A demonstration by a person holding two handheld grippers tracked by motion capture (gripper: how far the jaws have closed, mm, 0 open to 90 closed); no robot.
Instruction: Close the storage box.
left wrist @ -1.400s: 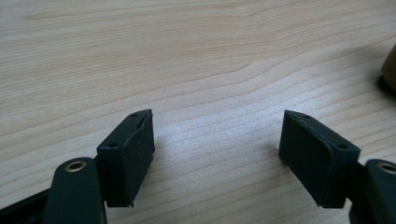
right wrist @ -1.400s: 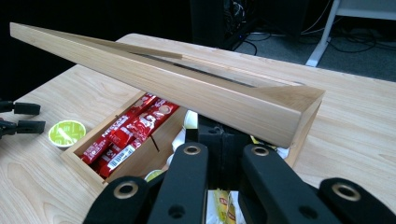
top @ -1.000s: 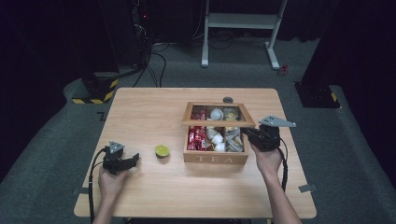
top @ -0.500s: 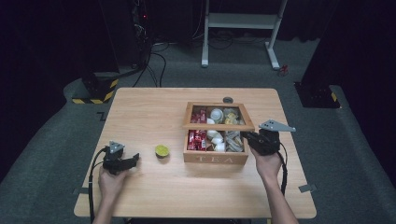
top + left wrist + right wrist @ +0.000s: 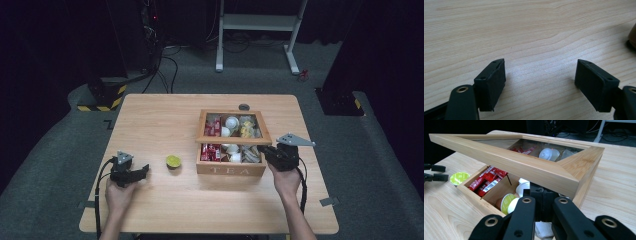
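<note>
A wooden tea box (image 5: 231, 170) (image 5: 474, 195) stands right of the table's middle, its glass-windowed lid (image 5: 234, 141) (image 5: 524, 167) tilted partly up. My right gripper (image 5: 265, 150) (image 5: 541, 195) is shut, with its tips under the lid's front rail at the box's near right corner. Inside lie red sachets (image 5: 210, 151) (image 5: 486, 181) and several capsules, one green-topped (image 5: 507, 202). A loose green capsule (image 5: 173, 161) (image 5: 459, 178) sits on the table left of the box. My left gripper (image 5: 145, 170) (image 5: 540, 75) rests low on the wood beside it, open, with nothing between its jaws.
A small dark disc (image 5: 244, 106) is set in the table's far edge behind the box. Beyond the table stand a white desk frame (image 5: 255, 22) and a black-and-yellow striped base (image 5: 102, 95), with cables on the floor. Bare wood lies at the table's left and front.
My right gripper has drifted slightly toward the near edge, and the lid sits a little lower over the box. The left gripper and the green capsule have stayed put.
</note>
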